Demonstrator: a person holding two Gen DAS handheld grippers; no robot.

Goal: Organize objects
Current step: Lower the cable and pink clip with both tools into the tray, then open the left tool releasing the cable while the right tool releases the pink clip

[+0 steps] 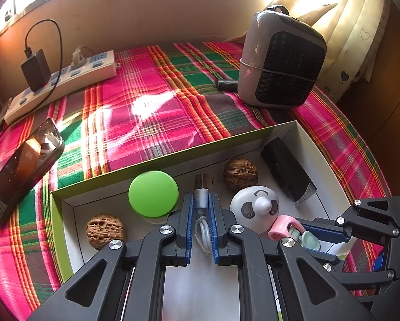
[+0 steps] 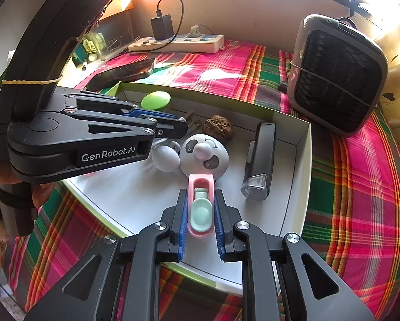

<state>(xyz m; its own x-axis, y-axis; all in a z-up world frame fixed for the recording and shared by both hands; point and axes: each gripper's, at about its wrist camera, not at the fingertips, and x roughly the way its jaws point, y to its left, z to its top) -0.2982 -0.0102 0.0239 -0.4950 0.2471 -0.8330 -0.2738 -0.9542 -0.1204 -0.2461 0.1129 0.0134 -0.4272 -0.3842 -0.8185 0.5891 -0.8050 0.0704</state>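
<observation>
A white open box with green sides (image 1: 56, 208) (image 2: 305, 160) lies on the plaid cloth. My left gripper (image 1: 201, 200) (image 2: 182, 125) is shut on a white USB cable (image 1: 201, 192) over the box. My right gripper (image 2: 200, 200) (image 1: 334, 234) is shut on a pink and mint clip (image 2: 200, 208) (image 1: 283, 226) above the box floor. In the box lie a panda-face toy (image 1: 255, 203) (image 2: 204, 156), a green-lidded jar (image 1: 153, 194) (image 2: 155, 99), two walnuts (image 1: 240, 174) (image 1: 105, 230) and a black lighter-like device (image 1: 285, 169) (image 2: 259, 157).
A grey fan heater (image 1: 283, 58) (image 2: 336, 75) stands at the back right. A white power strip (image 1: 58, 85) (image 2: 177, 43) with a black charger lies at the back left. A black phone (image 1: 23, 168) (image 2: 122, 72) lies left of the box.
</observation>
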